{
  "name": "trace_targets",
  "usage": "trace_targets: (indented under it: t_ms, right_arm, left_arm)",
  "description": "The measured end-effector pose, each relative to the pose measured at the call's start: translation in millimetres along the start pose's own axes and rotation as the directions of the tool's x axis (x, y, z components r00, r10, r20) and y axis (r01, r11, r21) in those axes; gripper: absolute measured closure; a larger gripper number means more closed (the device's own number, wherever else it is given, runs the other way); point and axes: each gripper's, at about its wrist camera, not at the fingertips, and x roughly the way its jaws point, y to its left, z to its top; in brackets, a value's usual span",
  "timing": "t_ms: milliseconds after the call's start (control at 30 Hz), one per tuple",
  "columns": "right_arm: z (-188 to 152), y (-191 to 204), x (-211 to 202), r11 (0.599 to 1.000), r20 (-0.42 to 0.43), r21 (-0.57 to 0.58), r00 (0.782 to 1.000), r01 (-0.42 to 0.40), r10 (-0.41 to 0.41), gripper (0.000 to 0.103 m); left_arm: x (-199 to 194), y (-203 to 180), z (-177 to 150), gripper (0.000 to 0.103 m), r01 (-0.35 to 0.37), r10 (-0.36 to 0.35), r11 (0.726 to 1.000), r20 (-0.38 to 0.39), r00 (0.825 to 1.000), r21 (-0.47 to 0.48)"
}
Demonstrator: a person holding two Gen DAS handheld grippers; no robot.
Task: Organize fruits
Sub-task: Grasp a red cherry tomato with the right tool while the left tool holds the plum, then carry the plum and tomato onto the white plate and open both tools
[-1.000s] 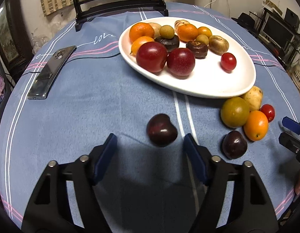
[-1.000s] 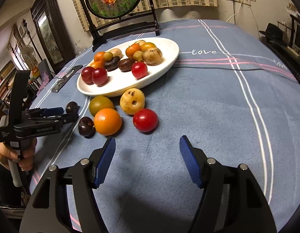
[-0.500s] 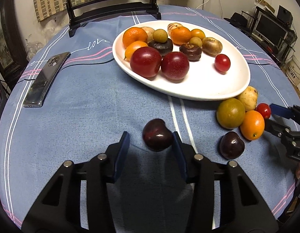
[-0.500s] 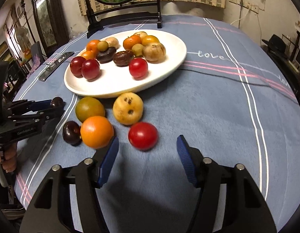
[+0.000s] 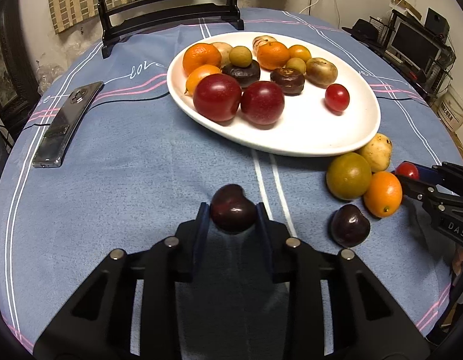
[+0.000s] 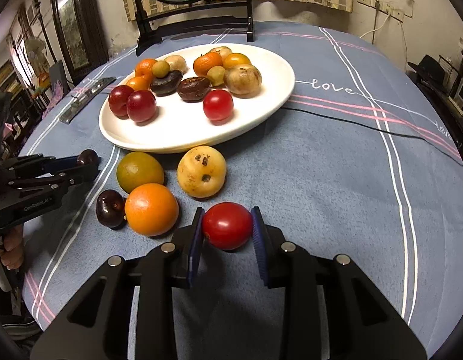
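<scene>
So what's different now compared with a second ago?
Both grippers closed in on fruit. The left gripper is closing on the dark cherry. The right gripper slid forward and gripped the red tomato. The white plate, its fruit, the phone and the other loose fruit stayed put.

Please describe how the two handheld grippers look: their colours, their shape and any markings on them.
Both the left gripper and the right gripper have matte black linkage bodies with silver round pins at the joints. Their flat fingers carry dark blue pads. White lettering marks the side of each body. No cables or sleeves are visible.
</scene>
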Motion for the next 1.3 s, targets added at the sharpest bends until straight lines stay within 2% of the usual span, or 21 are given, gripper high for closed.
trace_targets:
  t_ms: [400, 633, 1000, 1167, 1300]
  right_arm:
    - [-14, -16, -25, 0.999, 0.049, 0.053, 0.999, -0.012, 0.010, 0.072]
    - [-7, -8, -48, 0.999, 0.112, 0.018, 0.993, -0.027, 0.024, 0.072]
    - [47, 10, -67, 0.997, 0.217, -0.080, 0.976, -0.017, 0.034, 0.072]
    - [77, 20, -58, 0.992, 0.232, -0.121, 0.971, -0.022, 0.050, 0.072]
    - [98, 25, -40, 0.990, 0.212, -0.139, 0.975, -0.038, 0.067, 0.072]
  left_arm:
    - [-18, 1, -5, 0.073, 0.015, -0.015, 0.999, 0.019, 1.000, -0.035]
    - [-43, -7, 2, 0.073, 0.043, -0.042, 0.999, 0.066, 0.997, -0.015]
    - [-64, -20, 53, 0.073, 0.057, -0.062, 0.998, 0.152, 0.986, 0.040]
    - [-60, -25, 82, 0.073, 0.069, -0.076, 0.996, 0.173, 0.982, 0.050]
    - [-47, -25, 100, 0.072, 0.071, -0.077, 0.997, 0.165, 0.983, 0.043]
